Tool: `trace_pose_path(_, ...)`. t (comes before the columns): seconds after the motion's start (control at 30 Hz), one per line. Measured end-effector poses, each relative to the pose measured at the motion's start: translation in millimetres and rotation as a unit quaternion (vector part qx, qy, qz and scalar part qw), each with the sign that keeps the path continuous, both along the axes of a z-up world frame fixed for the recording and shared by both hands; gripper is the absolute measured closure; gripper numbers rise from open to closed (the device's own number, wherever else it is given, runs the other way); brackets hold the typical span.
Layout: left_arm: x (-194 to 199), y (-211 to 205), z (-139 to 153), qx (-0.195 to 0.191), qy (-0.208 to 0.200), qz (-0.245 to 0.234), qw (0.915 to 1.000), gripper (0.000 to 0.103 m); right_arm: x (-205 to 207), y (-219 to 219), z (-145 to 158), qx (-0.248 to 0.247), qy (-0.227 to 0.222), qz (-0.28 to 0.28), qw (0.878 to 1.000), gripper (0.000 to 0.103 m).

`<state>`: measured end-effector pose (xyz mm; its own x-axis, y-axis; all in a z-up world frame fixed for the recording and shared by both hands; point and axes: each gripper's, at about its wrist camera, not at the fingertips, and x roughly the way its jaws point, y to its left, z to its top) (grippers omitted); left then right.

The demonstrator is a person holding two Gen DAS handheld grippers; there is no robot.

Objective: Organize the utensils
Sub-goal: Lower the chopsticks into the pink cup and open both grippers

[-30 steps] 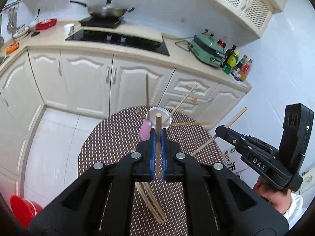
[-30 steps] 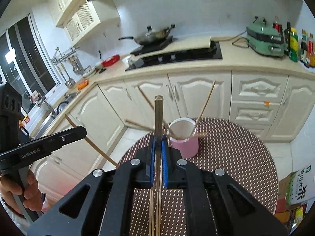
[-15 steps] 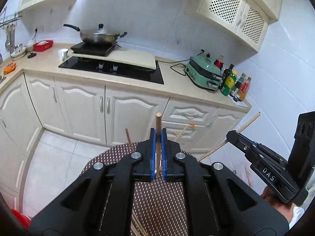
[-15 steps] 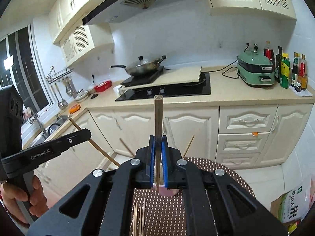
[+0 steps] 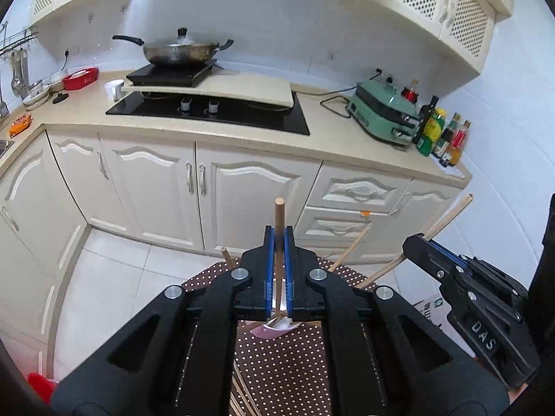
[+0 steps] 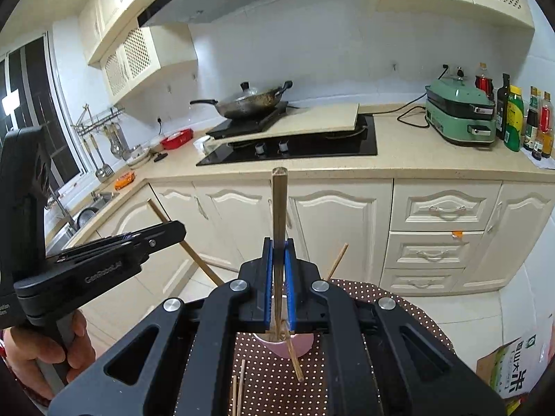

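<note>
In the left wrist view my left gripper (image 5: 278, 235) is shut on an upright wooden chopstick (image 5: 279, 208). Just beneath its jaws shows part of the pink cup (image 5: 274, 329), with other chopsticks (image 5: 350, 248) leaning out of it. To the right, my right gripper (image 5: 430, 249) grips a slanted chopstick (image 5: 451, 215). In the right wrist view that gripper (image 6: 278, 244) is shut on its chopstick (image 6: 278, 204), above the pink cup (image 6: 300, 346). The left gripper (image 6: 156, 234) shows at the left, held by a hand (image 6: 52, 346).
The cup stands on a round table with a brown dotted cloth (image 5: 288, 374); loose chopsticks (image 6: 239, 388) lie on it near me. Beyond are cream cabinets (image 5: 166, 187), a counter with a hob and wok (image 5: 184, 50), a green appliance (image 6: 461, 118) and bottles (image 6: 513, 118).
Both views have swung from looking down on the table to the kitchen counter. The cup has slid down behind the jaws. Each gripper stays shut on its chopstick.
</note>
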<state>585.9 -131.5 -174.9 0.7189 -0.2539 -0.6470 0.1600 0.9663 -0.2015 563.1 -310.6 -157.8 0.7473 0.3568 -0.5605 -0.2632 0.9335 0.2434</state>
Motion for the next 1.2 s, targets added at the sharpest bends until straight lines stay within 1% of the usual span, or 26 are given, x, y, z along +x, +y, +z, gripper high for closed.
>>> trace_pose_path(0.23,13.3,-5.4,-27.6,0.01,0.039,-0.006,0.9992,0.098,8.1,8.5,-19.0,-0.012,0.036,0.013,0.999,0.098)
trace_pose_path(0.47,14.6,-13.3,-47.6,0.013,0.076,-0.032,0.9965,0.096,8.9,18.6,-34.8,-0.027,0.075,0.027,0.996,0.098)
trace_pose_path(0.57,13.5,-14.8,-51.3,0.009,0.087,-0.038,0.9954,0.095,7.2,20.6,-40.6,-0.029,0.092,0.03,0.995,0.097)
trace_pose_path(0.67,10.4,-15.3,-53.8,0.008,0.097,-0.044,0.9943,0.095,4.4,20.5,-44.0,-0.029,0.099,0.029,0.994,0.095)
trace_pose_path(0.93,-2.2,-13.0,-55.8,0.013,0.118,-0.047,0.9919,0.095,-5.6,17.8,-41.6,-0.017,0.113,0.015,0.993,0.094)
trace_pose_path(0.97,-5.1,-11.6,-55.5,0.011,0.12,-0.047,0.9917,0.095,-7.3,17.0,-39.8,-0.016,0.111,0.011,0.994,0.091)
trace_pose_path(1.0,-7.4,-10.8,-55.0,0.01,0.12,-0.046,0.9917,0.095,-10.1,16.1,-37.3,-0.015,0.108,0.007,0.994,0.086)
trace_pose_path(1.03,-9.1,-9.9,-53.9,0.009,0.12,-0.045,0.9917,0.095,-11.9,15.0,-35.3,-0.015,0.106,0.004,0.994,0.083)
trace_pose_path(1.07,-12.2,-8.8,-52.5,0.009,0.119,-0.045,0.9918,0.095,-13.2,13.8,-33.4,-0.015,0.103,0.001,0.995,0.078)
trace_pose_path(1.1,-15.3,-7.8,-51.1,0.007,0.118,-0.046,0.9919,0.094,-14.7,12.7,-31.8,-0.015,0.101,-0.001,0.995,0.076)
trace_pose_path(1.2,-23.5,-5.4,-46.2,-0.002,0.115,-0.05,0.9922,0.092,-24.4,9.0,-25.3,-0.006,0.097,-0.01,0.995,0.075)
